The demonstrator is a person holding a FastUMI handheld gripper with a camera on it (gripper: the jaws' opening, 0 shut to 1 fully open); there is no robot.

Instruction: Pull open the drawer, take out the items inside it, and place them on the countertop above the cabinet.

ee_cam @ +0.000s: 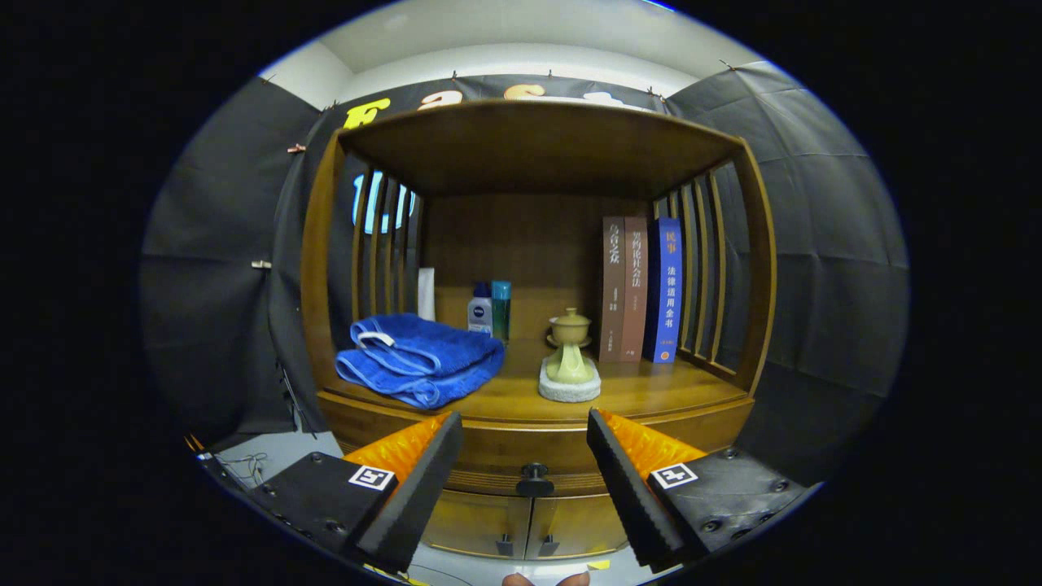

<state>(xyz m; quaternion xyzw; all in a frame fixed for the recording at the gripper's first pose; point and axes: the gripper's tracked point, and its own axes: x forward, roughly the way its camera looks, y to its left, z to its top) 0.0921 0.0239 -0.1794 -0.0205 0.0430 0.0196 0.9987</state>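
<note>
A wooden cabinet stands straight ahead. Its drawer (488, 456) is closed, with a dark round knob (535, 480) at the front centre. My gripper (525, 431) is open, the fingers spread wide, and the knob sits between them a little below the tips, some way beyond. Nothing is held. Above the drawer lies the wooden countertop (651, 395) under a shelf roof. The drawer's inside is hidden.
On the countertop lie a folded blue towel (419, 358) at left, two small bottles (488, 309) at the back, a pale green lidded cup (570, 350) on a white coaster, and three upright books (641, 289) at right. Two small cabinet doors (525, 525) sit below the drawer.
</note>
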